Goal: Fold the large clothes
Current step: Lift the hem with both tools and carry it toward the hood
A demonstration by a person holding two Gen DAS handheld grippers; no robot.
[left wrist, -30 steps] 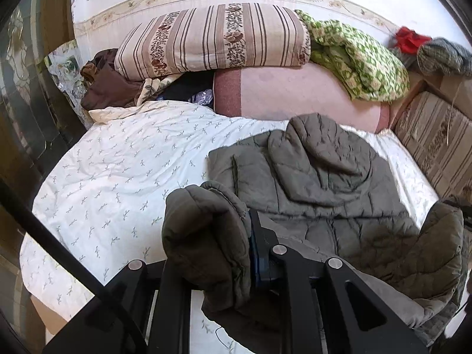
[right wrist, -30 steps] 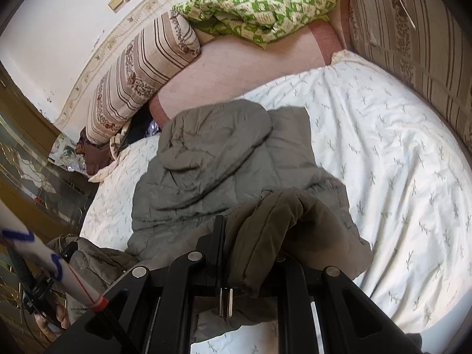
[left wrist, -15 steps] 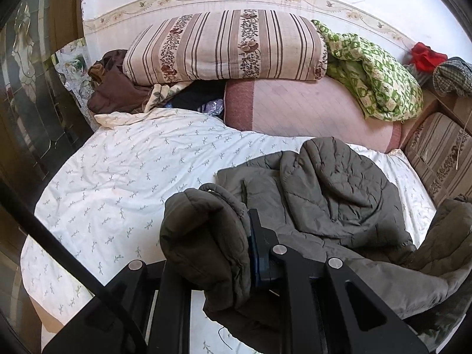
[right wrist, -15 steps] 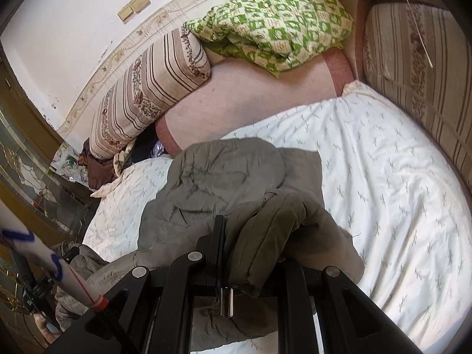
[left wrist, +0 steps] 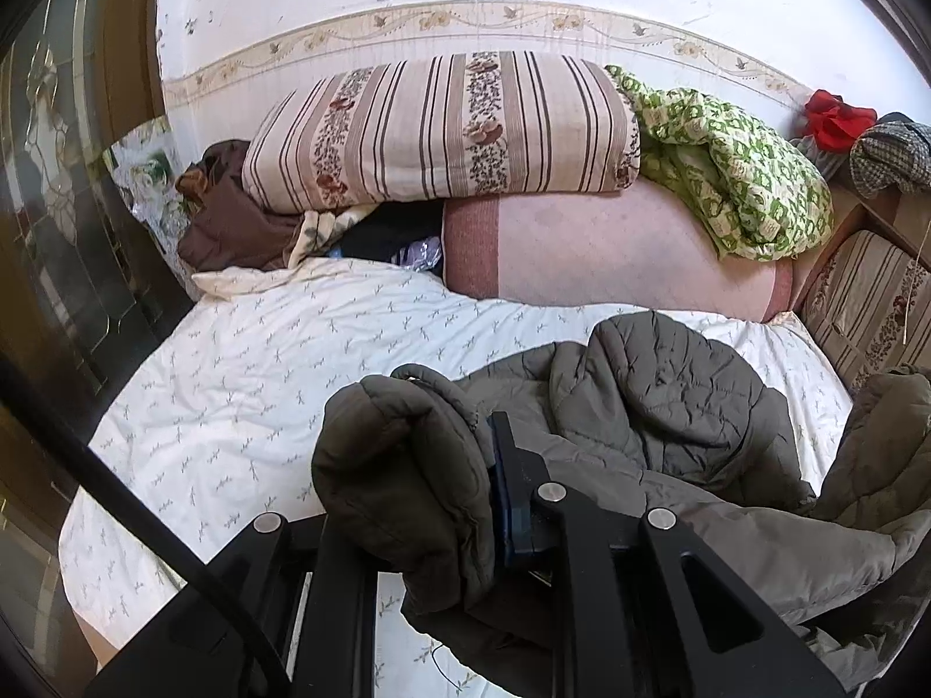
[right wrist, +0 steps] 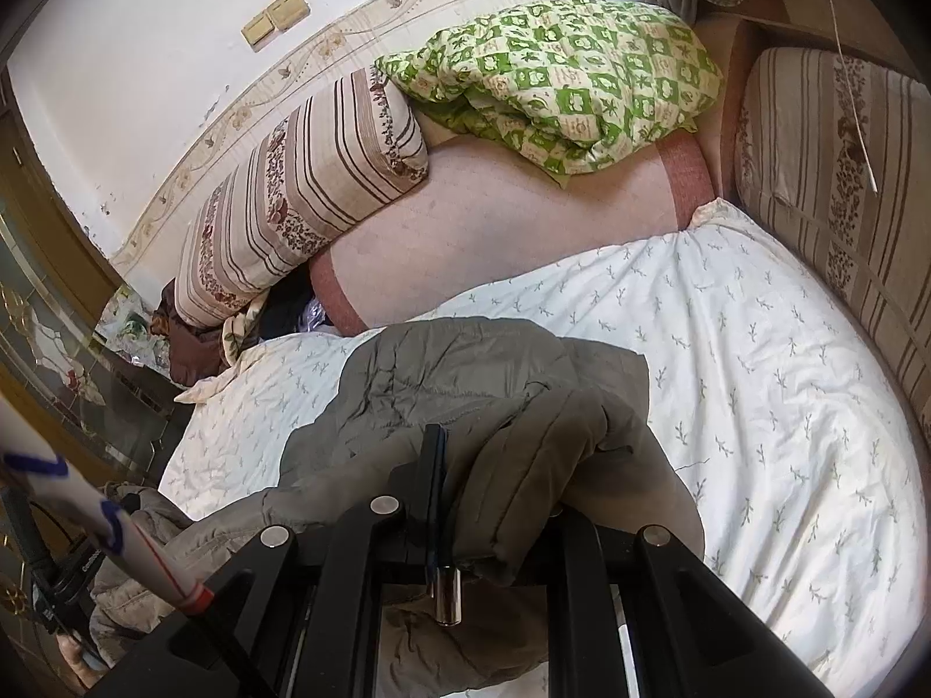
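An olive-grey quilted hooded jacket (left wrist: 657, 401) lies on the white patterned bed sheet (left wrist: 244, 372), its hood toward the pillows. My left gripper (left wrist: 483, 465) is shut on a bunched fold of the jacket, which drapes over its left finger and hides it. In the right wrist view the same jacket (right wrist: 442, 372) sits at lower centre, and my right gripper (right wrist: 459, 483) is shut on another thick fold of it. Both held edges are lifted off the sheet. The jacket's lower part hangs below the grippers, out of sight.
A striped bolster (left wrist: 442, 128) and a pink cushion (left wrist: 605, 250) lie at the head of the bed, with a green patterned quilt (left wrist: 733, 168) beside them. A striped cushion (right wrist: 838, 186) lines the right side. Brown clothes (left wrist: 227, 215) are heaped at the left corner by a glass door (left wrist: 64, 221).
Both grippers have risen and drawn back with the jacket's edges held. The jacket body has slid toward me on the sheet, and more of the wall shows.
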